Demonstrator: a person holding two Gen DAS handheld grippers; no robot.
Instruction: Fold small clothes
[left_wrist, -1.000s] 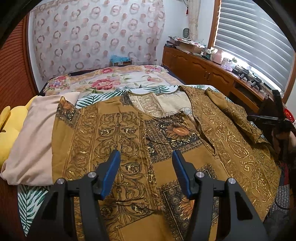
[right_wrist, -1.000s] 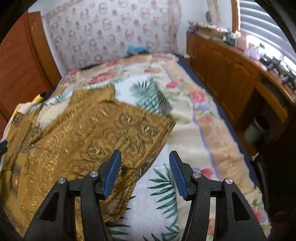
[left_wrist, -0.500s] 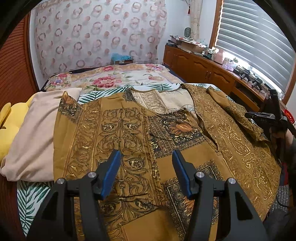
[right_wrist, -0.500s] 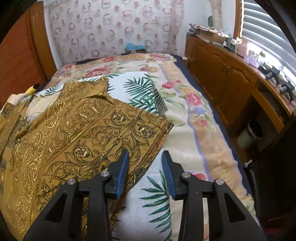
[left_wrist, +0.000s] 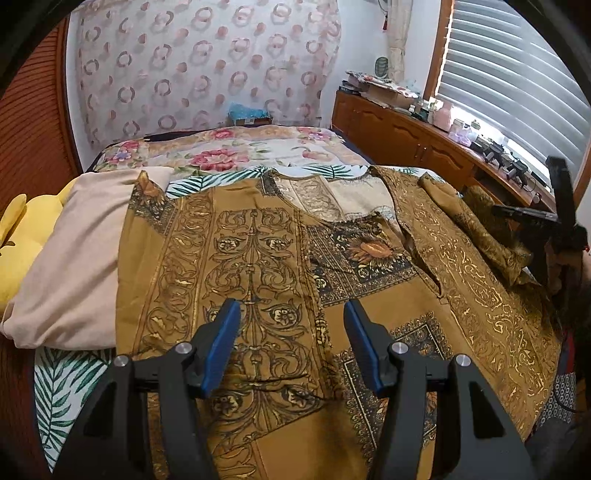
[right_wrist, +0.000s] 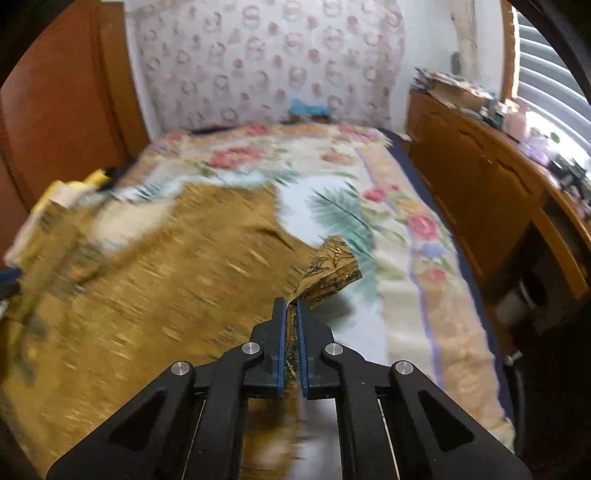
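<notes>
A mustard-gold patterned garment lies spread across the bed, its neckline toward the far side. My left gripper hovers open above its middle, nothing between the blue pads. In the right wrist view the same garment is blurred. My right gripper is shut on the garment's right sleeve edge, which is lifted and curled over just past the fingertips. The right gripper also shows in the left wrist view at the far right, holding the sleeve up.
A beige pillow and a yellow cushion lie on the left of the bed. The floral and palm-leaf bedspread extends to the right. A wooden cabinet with clutter runs along the window wall.
My right gripper closed on the sleeve edge and lifted it, moving left over the garment. The left gripper stayed open in place.
</notes>
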